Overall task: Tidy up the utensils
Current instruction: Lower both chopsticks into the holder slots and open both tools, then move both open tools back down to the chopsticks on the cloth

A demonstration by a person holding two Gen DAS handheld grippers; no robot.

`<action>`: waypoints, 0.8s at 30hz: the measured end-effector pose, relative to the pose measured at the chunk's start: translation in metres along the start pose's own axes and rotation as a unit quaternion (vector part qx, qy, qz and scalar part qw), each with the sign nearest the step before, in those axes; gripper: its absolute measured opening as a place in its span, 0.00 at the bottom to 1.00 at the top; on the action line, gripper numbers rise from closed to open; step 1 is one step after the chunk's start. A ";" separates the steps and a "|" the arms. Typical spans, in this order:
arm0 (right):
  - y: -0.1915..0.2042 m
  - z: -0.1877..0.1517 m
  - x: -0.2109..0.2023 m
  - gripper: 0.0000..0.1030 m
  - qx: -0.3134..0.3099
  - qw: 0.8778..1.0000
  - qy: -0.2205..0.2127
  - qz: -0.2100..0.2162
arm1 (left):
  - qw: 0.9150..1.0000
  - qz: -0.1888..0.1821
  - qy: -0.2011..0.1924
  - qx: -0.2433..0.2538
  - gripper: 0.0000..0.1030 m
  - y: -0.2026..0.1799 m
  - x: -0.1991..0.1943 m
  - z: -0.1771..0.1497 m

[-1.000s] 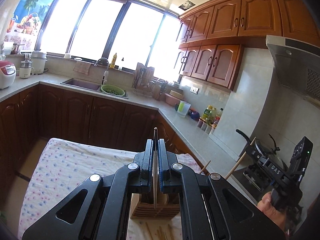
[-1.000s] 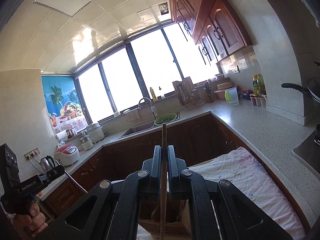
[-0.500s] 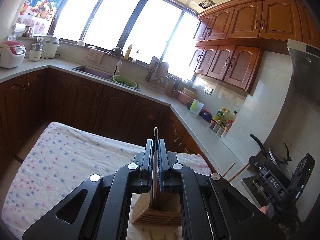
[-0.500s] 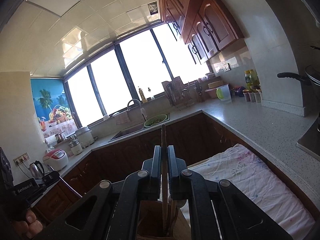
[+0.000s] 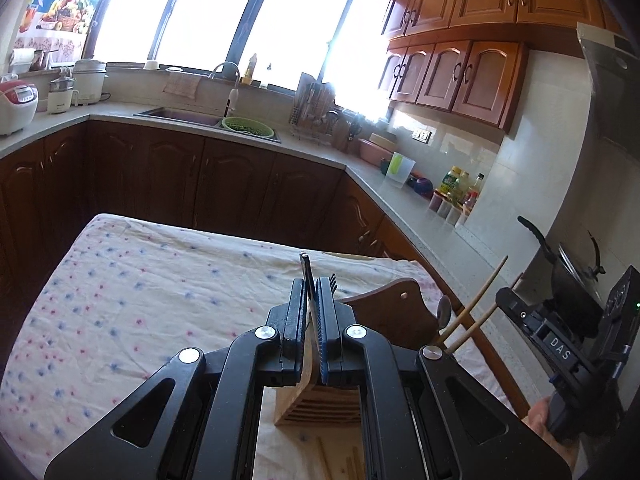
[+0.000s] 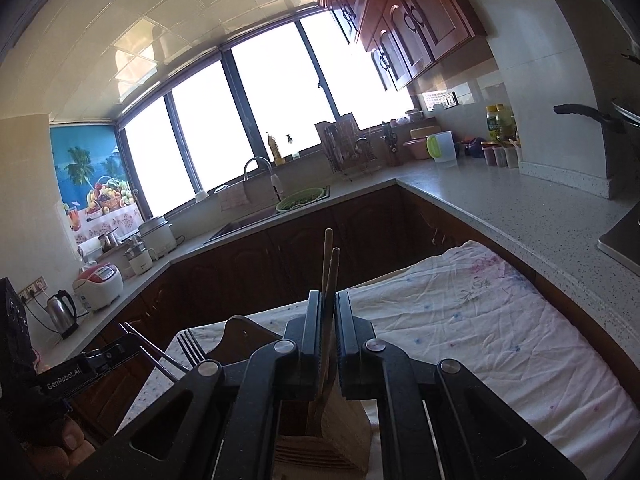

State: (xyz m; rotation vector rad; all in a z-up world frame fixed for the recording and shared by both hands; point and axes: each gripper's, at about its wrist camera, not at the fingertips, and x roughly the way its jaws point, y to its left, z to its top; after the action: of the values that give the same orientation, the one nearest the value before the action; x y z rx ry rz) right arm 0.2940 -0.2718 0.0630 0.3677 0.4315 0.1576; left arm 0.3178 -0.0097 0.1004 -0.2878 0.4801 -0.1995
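A wooden utensil holder (image 5: 320, 404) stands on the cloth-covered table (image 5: 140, 300); it also shows in the right wrist view (image 6: 340, 432). My left gripper (image 5: 312, 304) is shut on thin dark chopsticks (image 5: 306, 280) held upright over the holder. My right gripper (image 6: 328, 320) is shut on a pair of wooden chopsticks (image 6: 330, 264) whose lower ends reach down into the holder. A fork (image 6: 192, 350) stands in the holder. The right gripper (image 5: 560, 344) with its wooden chopsticks (image 5: 480, 300) shows at the right in the left wrist view.
More wooden chopsticks (image 5: 340, 460) lie on the cloth in front of the holder. A stone counter (image 6: 500, 208) runs along the right with bottles, tubs and a pan (image 5: 560, 264). Sink and green colander (image 5: 248, 126) are at the back.
Both grippers have come lower and tilted down over the holder. The wooden chopsticks have gone down into it, and the fork has come into view.
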 end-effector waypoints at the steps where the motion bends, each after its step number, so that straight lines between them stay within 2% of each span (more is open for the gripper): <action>1: -0.001 0.001 0.000 0.06 0.002 1.000 0.002 0.001 | 1.000 -0.001 0.001 -0.001 0.04 0.000 0.000 0.001; 9: -0.002 0.002 0.002 0.06 0.008 1.000 0.008 0.005 | 1.000 -0.002 0.008 -0.002 0.05 0.001 0.001 0.005; 13: -0.005 0.004 0.001 0.14 0.018 1.000 0.013 0.011 | 1.000 -0.013 0.016 -0.018 0.10 0.006 -0.001 0.006; 14: -0.006 0.004 -0.001 0.18 0.020 1.000 0.012 0.012 | 1.000 -0.012 0.016 -0.020 0.15 0.007 -0.003 0.006; 15: -0.007 0.005 -0.003 0.31 0.024 1.000 0.008 0.015 | 1.000 -0.011 0.015 -0.021 0.18 0.008 -0.005 0.006; 16: -0.008 0.006 -0.007 0.48 0.028 0.999 0.003 0.019 | 1.000 -0.010 0.013 -0.023 0.26 0.009 -0.008 0.005; 17: -0.009 0.007 -0.012 0.55 0.032 0.999 -0.003 0.022 | 1.000 -0.009 0.011 -0.025 0.35 0.011 -0.012 0.004; 18: -0.010 0.008 -0.017 0.60 0.035 0.999 -0.010 0.023 | 1.000 -0.007 0.010 -0.027 0.38 0.012 -0.015 0.003; 20: -0.011 0.009 -0.026 0.64 0.039 0.999 -0.018 0.028 | 0.999 -0.002 0.011 -0.032 0.51 0.016 -0.021 0.000; 22: -0.012 0.009 -0.035 0.77 0.042 0.998 -0.024 0.031 | 0.999 0.002 0.011 -0.038 0.58 0.019 -0.028 -0.004; 24: -0.013 0.007 -0.044 0.80 0.041 0.998 -0.028 0.031 | 0.999 0.005 0.012 -0.042 0.62 0.023 -0.036 -0.008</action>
State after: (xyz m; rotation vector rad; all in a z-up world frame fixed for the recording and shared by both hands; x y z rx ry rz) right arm 0.2586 -0.2957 0.0812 0.4663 0.3730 0.1902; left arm 0.2855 0.0188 0.1015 -0.3648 0.5141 -0.1744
